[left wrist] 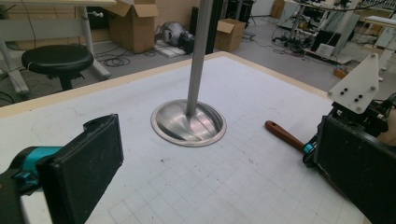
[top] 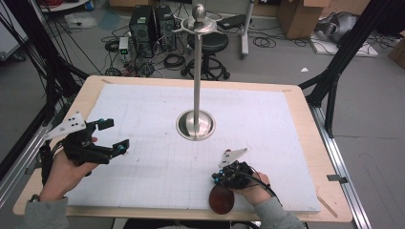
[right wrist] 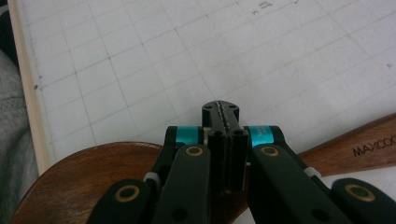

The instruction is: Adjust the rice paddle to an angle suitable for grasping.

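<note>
1 wooden spoon (right wrist: 70,182): stiff, light, probably smooth; grip your handle. Right gripper (right wrist: 226,116) jaws together, left gripper (top: 114,136) apart.

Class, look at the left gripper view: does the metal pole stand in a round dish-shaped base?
Yes, the metal pole rises from a round, shallow metal base.

A dark brown wooden spoon (right wrist: 84,182) lies lower left on the white grid-lined table mat (right wrist: 140,60); silver metal stand (top: 196,125) at centre.

Lettering on the spoon handle

I read "MAXCOO", cut off at the frame edge, on the wooden spoon (right wrist: 359,149) handle, just right of my right gripper (right wrist: 221,114), whose jaws are pressed together.
</note>
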Tool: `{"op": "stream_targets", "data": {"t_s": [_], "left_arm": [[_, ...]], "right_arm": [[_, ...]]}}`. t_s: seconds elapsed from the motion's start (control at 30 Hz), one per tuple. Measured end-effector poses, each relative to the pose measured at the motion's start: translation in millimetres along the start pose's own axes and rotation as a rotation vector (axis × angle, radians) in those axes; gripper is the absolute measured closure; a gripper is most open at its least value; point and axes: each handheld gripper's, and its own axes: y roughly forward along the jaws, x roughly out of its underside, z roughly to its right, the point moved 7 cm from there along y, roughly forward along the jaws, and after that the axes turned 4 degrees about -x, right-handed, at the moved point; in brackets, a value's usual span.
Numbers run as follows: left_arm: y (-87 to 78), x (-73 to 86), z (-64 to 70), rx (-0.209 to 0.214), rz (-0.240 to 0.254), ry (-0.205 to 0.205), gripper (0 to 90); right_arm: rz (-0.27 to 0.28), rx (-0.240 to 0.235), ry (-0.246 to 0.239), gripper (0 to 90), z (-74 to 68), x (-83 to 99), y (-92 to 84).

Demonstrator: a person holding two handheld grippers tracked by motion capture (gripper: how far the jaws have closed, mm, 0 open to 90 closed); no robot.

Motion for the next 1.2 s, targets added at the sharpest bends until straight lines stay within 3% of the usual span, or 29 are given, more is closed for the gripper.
{"op": "stream_targets", "data": {"t_s": [0.23,0.4,0.53,0.67,0.93,1.2], "left_arm": [[3.3,0.8,0.5,0.004,-0.007,0.003,1.8],[9.8,2.1,2.6,0.011,-0.018,0.008,1.8],[14.6,2.1,5.2,0.023,-0.024,0.01,1.8],[17.8,0.8,6.3,0.031,-0.022,0.012,1.8],[23.4,0.6,6.4,0.042,-0.027,0.011,1.8],[26.5,0.0,8.6,0.05,-0.03,0.012,1.8]], "right_arm": [[-0.007,0.013,-0.013,90.0,-0.7,0.4,-2.2],[0.028,-0.052,-0.057,90.0,-21.9,-12.6,-0.4],[0.014,-0.074,-0.096,90.0,-36.1,-16.7,8.3],[-0.008,-0.089,-0.105,90.0,-43.7,-14.7,13.8],[-0.039,-0.081,-0.111,90.0,-50.5,-3.4,8.6],[-0.065,-0.036,-0.138,90.0,-54.2,7.3,-0.4]]}}
